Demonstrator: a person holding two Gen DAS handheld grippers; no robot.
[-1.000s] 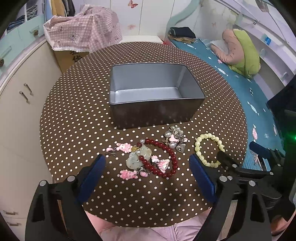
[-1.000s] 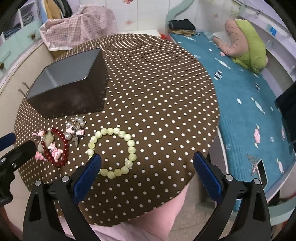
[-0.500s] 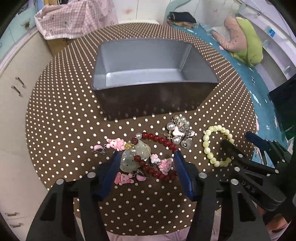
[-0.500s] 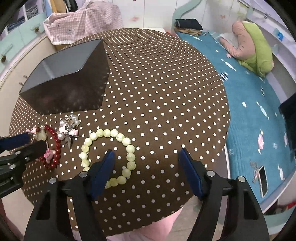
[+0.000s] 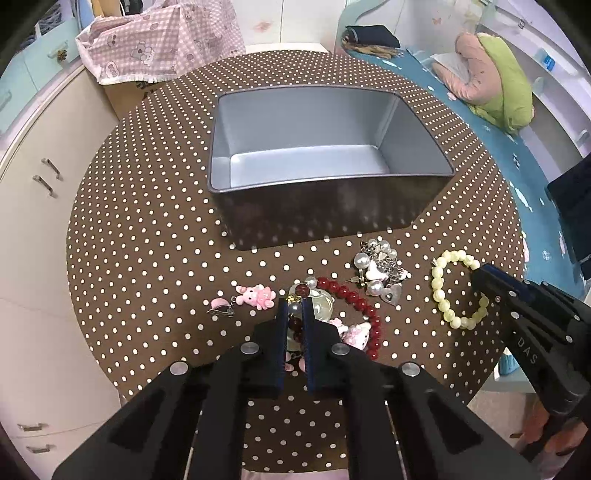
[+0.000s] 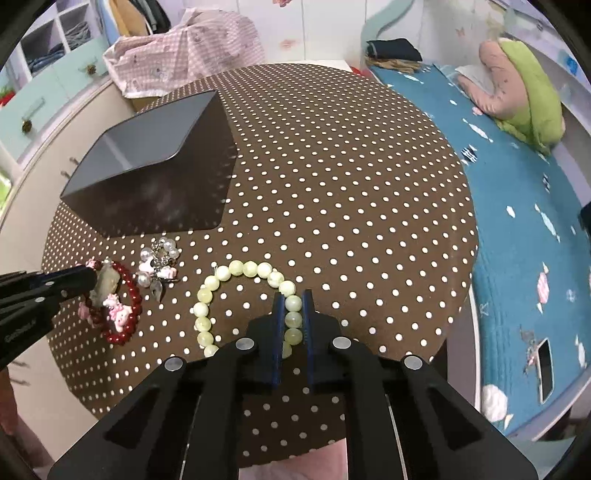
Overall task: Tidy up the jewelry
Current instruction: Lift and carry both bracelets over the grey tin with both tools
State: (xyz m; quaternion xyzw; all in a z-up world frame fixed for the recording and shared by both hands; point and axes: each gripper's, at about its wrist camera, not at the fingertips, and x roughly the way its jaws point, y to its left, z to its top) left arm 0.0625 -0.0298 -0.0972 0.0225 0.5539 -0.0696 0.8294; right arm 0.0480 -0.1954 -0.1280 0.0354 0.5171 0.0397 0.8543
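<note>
Both sets of jaws wide apart a second ago; just been closing since. Left gripper (image 5: 294,314) now clamped on the red bead bracelet (image 5: 354,299) at its near-left arc, beside the pale jade pendant (image 5: 321,306). Right gripper (image 6: 293,306) clenched on the pale green bead bracelet (image 6: 236,295), three beads showing between the pads. Both bracelets lying on the cloth.

Count: two bracelets, one pearl-and-charm cluster (image 5: 378,277), one pink rabbit charm (image 5: 256,295) lying apart to the left, more pink charms tangled in the red strand, number unclear. One grey metal tin (image 5: 317,225) behind the jewelry, open, nothing visible inside.

Round table, brown cloth with white dots (image 6: 351,184). Cream cabinet (image 5: 37,221) left, pink checked fabric (image 5: 162,33) beyond, teal bed (image 6: 517,221) right.
</note>
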